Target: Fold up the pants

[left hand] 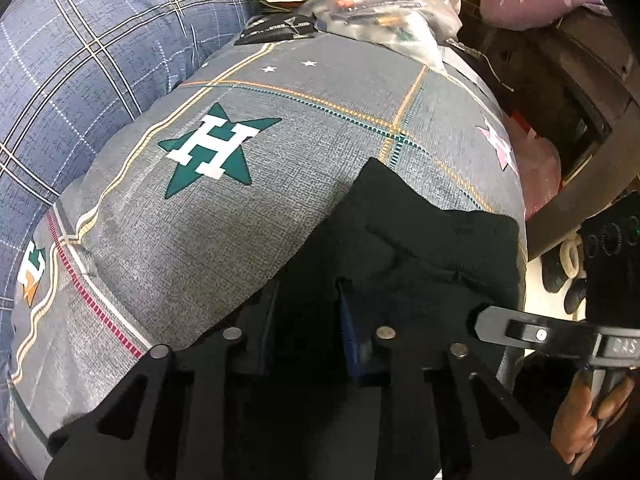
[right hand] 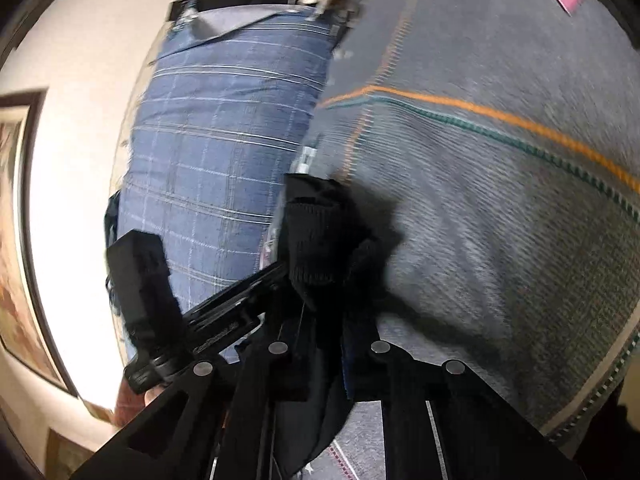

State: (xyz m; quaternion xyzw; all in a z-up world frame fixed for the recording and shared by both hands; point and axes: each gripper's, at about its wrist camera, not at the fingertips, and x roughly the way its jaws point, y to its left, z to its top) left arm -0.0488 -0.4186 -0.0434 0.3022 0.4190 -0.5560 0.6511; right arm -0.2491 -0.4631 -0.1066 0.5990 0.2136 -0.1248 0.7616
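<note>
Pants (left hand: 420, 240): lying rumpled, black, soft knit, on grey woven bedspread (left hand: 192, 232).
Left gripper (left hand: 308, 300): pinching pants fabric.
Right gripper (right hand: 320, 300): clenching ribbed cuff (right hand: 316, 240).

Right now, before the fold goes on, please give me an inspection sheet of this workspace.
Surface: grey bedcover with star prints.
Job's things: black pants lie on the cover near its edge.
Clutter: plastic bags piled at the far end; blue checked quilt alongside.
Grippers: left gripper closed on the pants; right gripper shut on bunched pants fabric.
Cables: nothing seen.
Surroundings: dark furniture; shoes on the floor; framed picture on the wall.
</note>
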